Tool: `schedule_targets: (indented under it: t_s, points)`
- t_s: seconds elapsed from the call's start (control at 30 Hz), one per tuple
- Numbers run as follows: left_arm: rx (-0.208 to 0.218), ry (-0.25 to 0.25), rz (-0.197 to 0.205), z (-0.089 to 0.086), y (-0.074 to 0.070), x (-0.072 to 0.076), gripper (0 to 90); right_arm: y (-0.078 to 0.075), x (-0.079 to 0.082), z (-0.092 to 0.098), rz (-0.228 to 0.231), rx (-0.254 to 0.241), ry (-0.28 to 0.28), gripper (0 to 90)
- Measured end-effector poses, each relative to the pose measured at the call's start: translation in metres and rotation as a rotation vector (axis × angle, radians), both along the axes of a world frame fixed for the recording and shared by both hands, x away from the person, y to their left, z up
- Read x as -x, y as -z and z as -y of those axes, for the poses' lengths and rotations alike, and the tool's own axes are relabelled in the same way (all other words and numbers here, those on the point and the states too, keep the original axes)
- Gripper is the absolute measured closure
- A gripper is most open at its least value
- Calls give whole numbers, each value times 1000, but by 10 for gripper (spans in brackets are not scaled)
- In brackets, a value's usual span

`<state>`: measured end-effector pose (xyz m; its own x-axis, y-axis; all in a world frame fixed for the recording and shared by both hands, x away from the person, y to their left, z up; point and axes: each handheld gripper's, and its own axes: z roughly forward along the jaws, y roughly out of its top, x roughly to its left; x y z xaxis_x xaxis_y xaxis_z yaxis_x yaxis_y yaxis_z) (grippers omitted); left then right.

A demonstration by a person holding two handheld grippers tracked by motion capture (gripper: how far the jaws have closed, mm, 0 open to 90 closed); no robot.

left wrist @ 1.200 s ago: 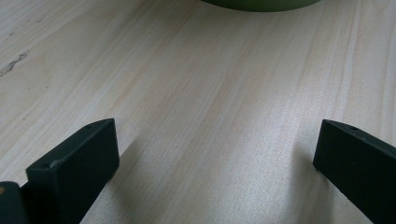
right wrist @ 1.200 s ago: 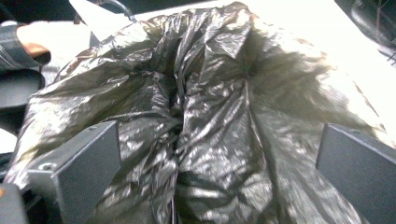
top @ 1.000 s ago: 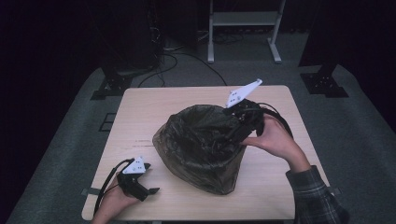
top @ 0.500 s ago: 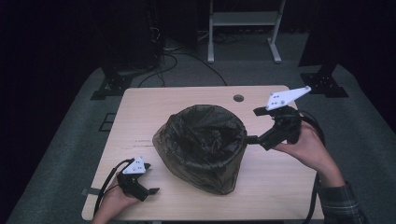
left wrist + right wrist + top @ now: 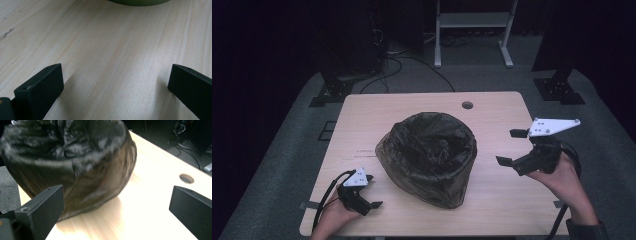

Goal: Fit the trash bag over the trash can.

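A round bin lined with a crinkled black bag [image 5: 427, 155] stands in the middle of the light wooden table [image 5: 497, 200]. My right gripper [image 5: 511, 147] hovers to the right of the bin, apart from it, with its jaws wide open and nothing between them. In the right gripper view the bagged bin [image 5: 70, 162] looms ahead and to the left of the right gripper [image 5: 116, 195]. My left gripper [image 5: 373, 191] rests on the table at the front left, open and empty. In the left gripper view the left gripper [image 5: 116, 75] spans bare wood, and the bin's green base [image 5: 137, 2] peeks in at the top.
A round cable hole [image 5: 467, 105] lies in the table behind the bin and is seen again as the cable hole [image 5: 186, 178]. Dark scuff marks [image 5: 362, 152] mark the wood left of the bin. Beyond the table are a white metal stand [image 5: 472, 20] and floor cables [image 5: 412, 60].
My right gripper has pulled away from the bag's back right edge, moving right and toward the front of the table. The left gripper and the bin have stayed put.
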<state>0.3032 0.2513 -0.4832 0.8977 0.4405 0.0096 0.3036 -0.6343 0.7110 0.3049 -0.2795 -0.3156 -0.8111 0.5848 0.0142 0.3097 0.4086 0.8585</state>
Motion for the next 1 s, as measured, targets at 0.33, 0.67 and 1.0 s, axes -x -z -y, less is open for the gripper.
schedule_targets:
  t_s: [0.33,0.67,1.0]
  points:
    - [4,-1,0,0,0,0,0,55,7,12,-46,-2,57,0]
    - [1,1,1,0,0,0,0,91,12,16,-47,5,129,0]
    - [1,-5,1,0,0,1,0,122,12,13,-96,27,162,0]
